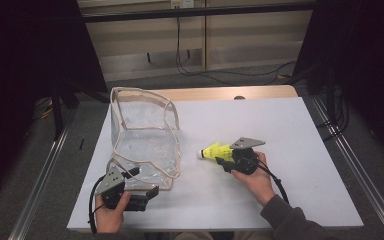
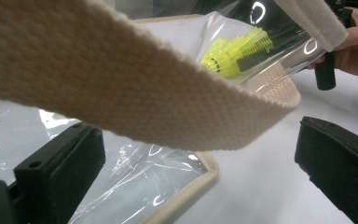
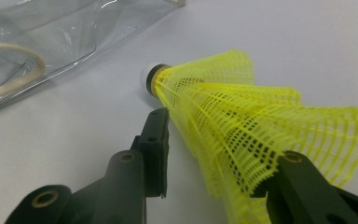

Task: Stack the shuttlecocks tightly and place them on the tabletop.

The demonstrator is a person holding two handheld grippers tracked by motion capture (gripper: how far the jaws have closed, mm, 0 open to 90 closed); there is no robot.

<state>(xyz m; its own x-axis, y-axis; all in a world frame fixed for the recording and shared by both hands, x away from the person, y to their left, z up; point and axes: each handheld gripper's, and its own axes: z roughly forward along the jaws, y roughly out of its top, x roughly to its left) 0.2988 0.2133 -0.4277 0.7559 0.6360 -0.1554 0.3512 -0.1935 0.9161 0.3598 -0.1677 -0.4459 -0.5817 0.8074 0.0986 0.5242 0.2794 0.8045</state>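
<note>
A yellow mesh shuttlecock (image 1: 214, 151) with a white cork tip lies on the white table (image 1: 290, 125) right of a clear plastic bag (image 1: 145, 135) with beige trim. My right gripper (image 1: 226, 161) is at its skirt. In the right gripper view the shuttlecock (image 3: 242, 126) sits between the jaws of the right gripper (image 3: 221, 140); a sliver of table shows between the left jaw and the mesh, so the gripper is open. My left gripper (image 1: 145, 181) stands open at the bag's near corner; in its own view the left gripper (image 2: 198, 133) has the bag's beige strap (image 2: 121, 84) crossing above its jaws.
The bag (image 3: 51, 28) stands upright with its mouth open, its strap (image 1: 167, 170) draped down the front. Bare tabletop stretches to the right and back. The floor beyond holds cables (image 1: 230, 75), and metal rails (image 1: 350, 160) run along both table sides.
</note>
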